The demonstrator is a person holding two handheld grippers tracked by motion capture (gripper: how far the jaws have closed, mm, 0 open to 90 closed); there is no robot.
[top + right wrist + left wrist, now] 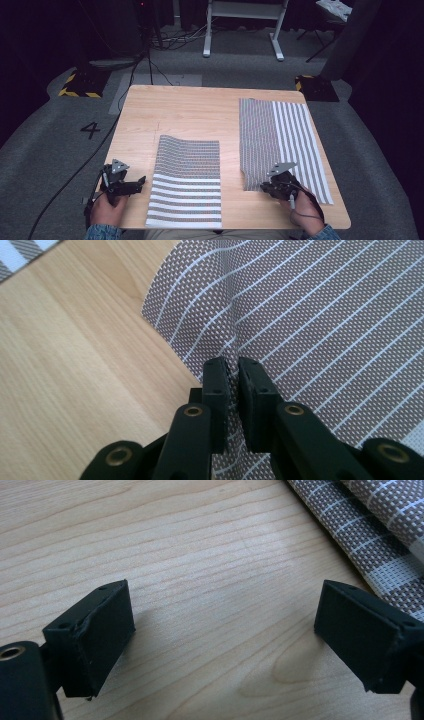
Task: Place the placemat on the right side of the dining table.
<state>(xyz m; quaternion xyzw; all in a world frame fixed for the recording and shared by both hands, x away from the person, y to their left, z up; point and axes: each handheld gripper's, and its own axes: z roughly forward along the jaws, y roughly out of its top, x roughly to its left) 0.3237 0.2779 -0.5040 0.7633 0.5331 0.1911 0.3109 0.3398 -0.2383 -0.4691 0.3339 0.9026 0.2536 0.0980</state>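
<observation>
Two striped woven placemats lie on the wooden table [175,107]. The left placemat [186,181] lies near the front edge, and its edge [380,535] shows at the upper right of the left gripper view. My left gripper [141,181] hovers just left of it, open over bare wood, jaws wide apart [225,630]. The right placemat [280,142] lies lengthwise at the right. My right gripper [264,187] is at its near left corner, shut on a pinched fold of the mat [300,315], which rises between the fingertips [233,369].
The table's front edge runs just below both hands. Bare wood lies between the two mats and at the far left. Beyond the table are a grey floor, a black cable [125,95], a white desk frame [245,25] and yellow-black marked bases [82,82].
</observation>
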